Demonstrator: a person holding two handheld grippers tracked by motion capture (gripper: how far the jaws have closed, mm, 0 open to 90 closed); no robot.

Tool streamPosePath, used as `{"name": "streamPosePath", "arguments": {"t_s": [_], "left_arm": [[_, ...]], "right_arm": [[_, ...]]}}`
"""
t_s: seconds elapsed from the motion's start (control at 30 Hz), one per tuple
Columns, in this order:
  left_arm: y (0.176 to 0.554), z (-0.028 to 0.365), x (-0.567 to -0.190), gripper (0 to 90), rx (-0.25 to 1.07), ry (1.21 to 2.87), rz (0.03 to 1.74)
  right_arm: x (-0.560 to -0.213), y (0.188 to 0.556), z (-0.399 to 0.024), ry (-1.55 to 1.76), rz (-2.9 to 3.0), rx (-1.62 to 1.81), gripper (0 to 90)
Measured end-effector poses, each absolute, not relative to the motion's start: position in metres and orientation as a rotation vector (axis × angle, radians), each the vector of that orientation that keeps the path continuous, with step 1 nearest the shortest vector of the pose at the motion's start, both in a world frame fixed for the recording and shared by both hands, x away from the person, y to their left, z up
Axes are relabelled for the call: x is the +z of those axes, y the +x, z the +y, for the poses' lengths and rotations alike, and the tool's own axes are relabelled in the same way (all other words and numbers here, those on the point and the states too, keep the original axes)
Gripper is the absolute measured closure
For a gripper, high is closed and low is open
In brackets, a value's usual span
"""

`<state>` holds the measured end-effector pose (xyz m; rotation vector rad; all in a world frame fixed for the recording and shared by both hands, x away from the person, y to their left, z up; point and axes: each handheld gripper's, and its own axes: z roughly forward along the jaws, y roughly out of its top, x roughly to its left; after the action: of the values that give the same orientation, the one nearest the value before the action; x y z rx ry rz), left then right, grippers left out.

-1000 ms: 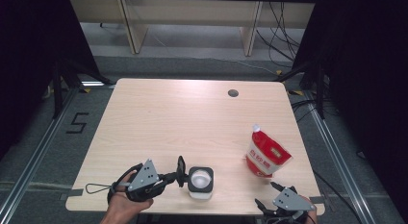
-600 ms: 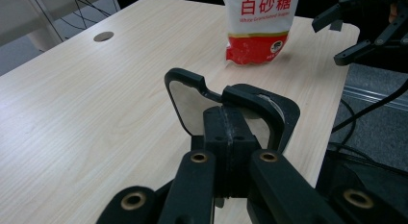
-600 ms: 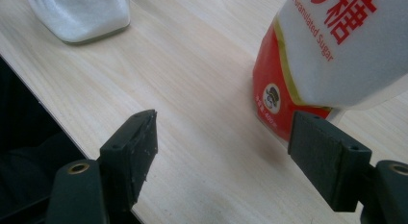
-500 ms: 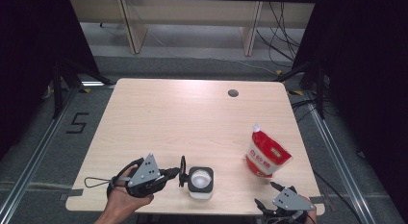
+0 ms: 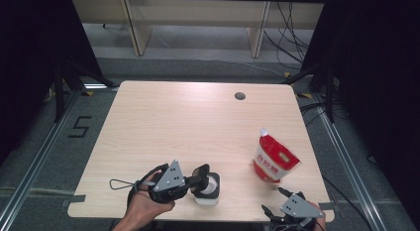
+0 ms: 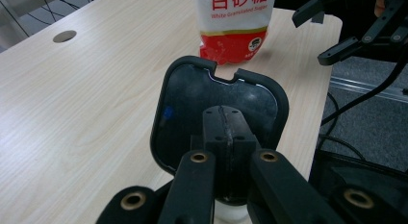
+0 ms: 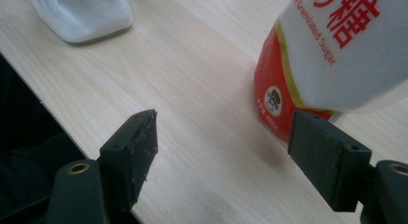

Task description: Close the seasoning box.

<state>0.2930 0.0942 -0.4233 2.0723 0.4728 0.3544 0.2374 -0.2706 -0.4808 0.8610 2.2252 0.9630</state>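
Your left claw (image 5: pixel 200 176) is clamped tight on the black lid (image 6: pixel 219 116) of the white jar (image 5: pixel 210 191), which stands near the table's (image 5: pixel 188 122) front edge, just left of centre; the lid stands tilted up, hinged open over the jar's mouth. Your right claw (image 7: pixel 223 152) gapes wide with nothing in it, low at the front right corner. The sugar pouch (image 5: pixel 275 159) stands upright just beyond and slightly left of that right claw, well apart from the jar. So the right hand is clearly the nearer one to take the pouch, its long axis vertical, spout up
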Motion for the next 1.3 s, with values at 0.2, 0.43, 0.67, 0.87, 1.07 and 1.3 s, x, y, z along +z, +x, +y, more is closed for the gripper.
{"name": "streamPosePath", "arguments": {"t_s": [0.2, 0.43, 0.67, 0.87, 1.07, 1.3], "left_arm": [[0.295, 0.083, -0.432, 89.2, 0.332, 2.106, 0.449], [0.296, 0.076, -0.445, 89.2, 0.292, 2.106, 0.471], [0.297, 0.079, -0.443, 85.5, 0.271, 2.093, 0.487], [0.296, 0.088, -0.436, 70.6, 0.222, 2.034, 0.497], [0.294, 0.105, -0.437, 59.2, 0.209, 2.007, 0.507], [0.287, 0.118, -0.445, 39.7, 0.235, 2.008, 0.573]], "right_arm": [[-0.48, 0.237, -0.271, 0.858, 2.221, 0.967, 26.9], [-0.48, 0.237, -0.27, 0.856, 2.224, 0.969, 26.9], [-0.48, 0.237, -0.27, 0.852, 2.225, 0.968, 26.9], [-0.48, 0.237, -0.271, 0.855, 2.221, 0.971, 26.9], [-0.481, 0.237, -0.27, 0.853, 2.225, 0.974, 26.8], [-0.481, 0.237, -0.27, 0.853, 2.226, 0.977, 26.8]]}}
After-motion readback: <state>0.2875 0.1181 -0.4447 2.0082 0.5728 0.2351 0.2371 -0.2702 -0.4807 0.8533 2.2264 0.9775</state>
